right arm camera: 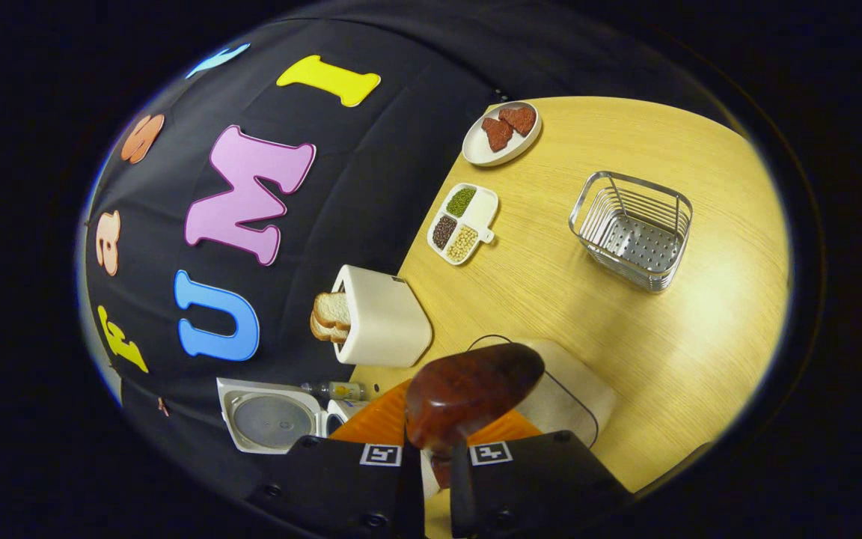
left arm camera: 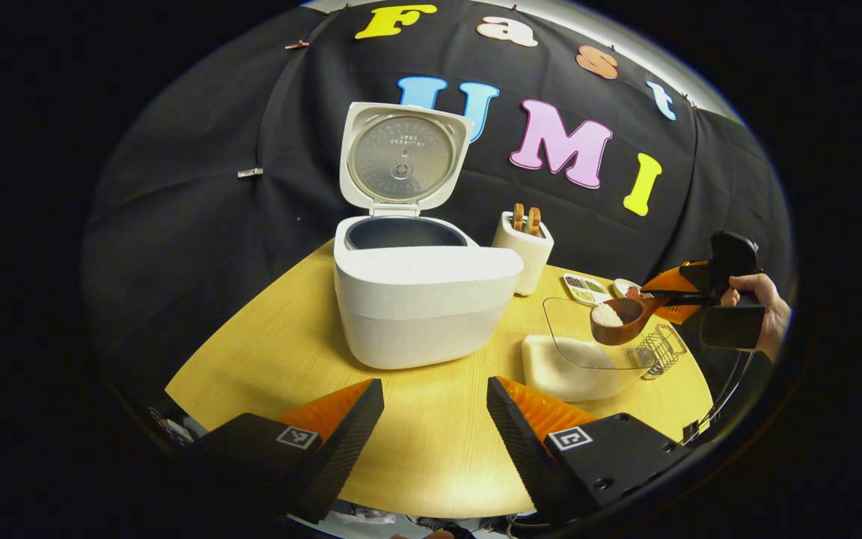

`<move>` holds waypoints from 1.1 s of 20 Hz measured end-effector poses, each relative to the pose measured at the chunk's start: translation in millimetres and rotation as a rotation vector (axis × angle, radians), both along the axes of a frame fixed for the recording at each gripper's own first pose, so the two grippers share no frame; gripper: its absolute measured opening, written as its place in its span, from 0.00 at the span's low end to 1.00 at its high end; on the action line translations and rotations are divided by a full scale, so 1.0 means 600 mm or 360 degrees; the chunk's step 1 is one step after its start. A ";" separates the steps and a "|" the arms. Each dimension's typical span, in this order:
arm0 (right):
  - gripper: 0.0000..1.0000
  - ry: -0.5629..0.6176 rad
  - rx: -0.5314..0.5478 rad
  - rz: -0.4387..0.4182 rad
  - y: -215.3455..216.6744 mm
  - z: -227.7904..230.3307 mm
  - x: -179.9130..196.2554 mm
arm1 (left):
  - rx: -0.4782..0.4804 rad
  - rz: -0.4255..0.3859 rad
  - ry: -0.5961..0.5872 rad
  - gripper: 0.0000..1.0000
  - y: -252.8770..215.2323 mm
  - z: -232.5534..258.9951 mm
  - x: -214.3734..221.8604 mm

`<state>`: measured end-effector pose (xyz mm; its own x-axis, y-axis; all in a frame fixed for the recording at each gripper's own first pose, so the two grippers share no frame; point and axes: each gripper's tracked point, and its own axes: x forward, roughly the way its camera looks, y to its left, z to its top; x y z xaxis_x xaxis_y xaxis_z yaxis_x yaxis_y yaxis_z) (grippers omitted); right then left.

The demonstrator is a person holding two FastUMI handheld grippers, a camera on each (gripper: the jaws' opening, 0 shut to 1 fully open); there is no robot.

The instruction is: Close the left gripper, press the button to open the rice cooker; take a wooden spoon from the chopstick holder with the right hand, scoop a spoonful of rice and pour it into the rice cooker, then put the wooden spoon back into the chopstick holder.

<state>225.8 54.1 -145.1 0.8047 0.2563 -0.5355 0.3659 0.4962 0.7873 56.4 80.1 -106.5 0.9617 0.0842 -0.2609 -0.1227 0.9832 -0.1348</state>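
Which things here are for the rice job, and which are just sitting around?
For the job: rice cooker, wooden spoon, rice container, chopstick holder, right gripper.
Just lying about: wire basket, divided bean dish, plate.

- Left gripper (left arm camera: 435, 427): black wedge-shaped fingers, ribbed inner faces, a square black-and-white marker on each, round screw holes.
- Right gripper (right arm camera: 437, 457): black body, two square markers, screws.
- Hand (left arm camera: 764, 303), dark sleeve.
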 end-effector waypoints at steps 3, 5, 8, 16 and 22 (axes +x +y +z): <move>0.18 -0.0027 0.0070 -0.0011 0.007 0.035 0.015 | -0.0012 0.0007 -0.0003 0.96 -0.004 0.003 0.002; 0.18 -0.0079 0.0057 0.0001 0.014 0.061 0.029 | 0.0005 0.0008 -0.0005 0.96 -0.006 0.006 0.002; 0.18 -0.0128 0.0060 0.0030 0.040 0.096 0.049 | 0.0035 0.0014 -0.0035 0.96 -0.003 0.021 -0.002; 0.18 -0.0176 0.0209 0.0167 0.198 0.161 0.097 | -0.0036 0.0075 -0.0060 0.96 0.024 0.031 -0.014; 0.18 -0.0238 0.0201 0.0267 0.328 0.180 0.125 | -0.0068 0.0156 -0.0080 0.96 0.068 0.035 -0.022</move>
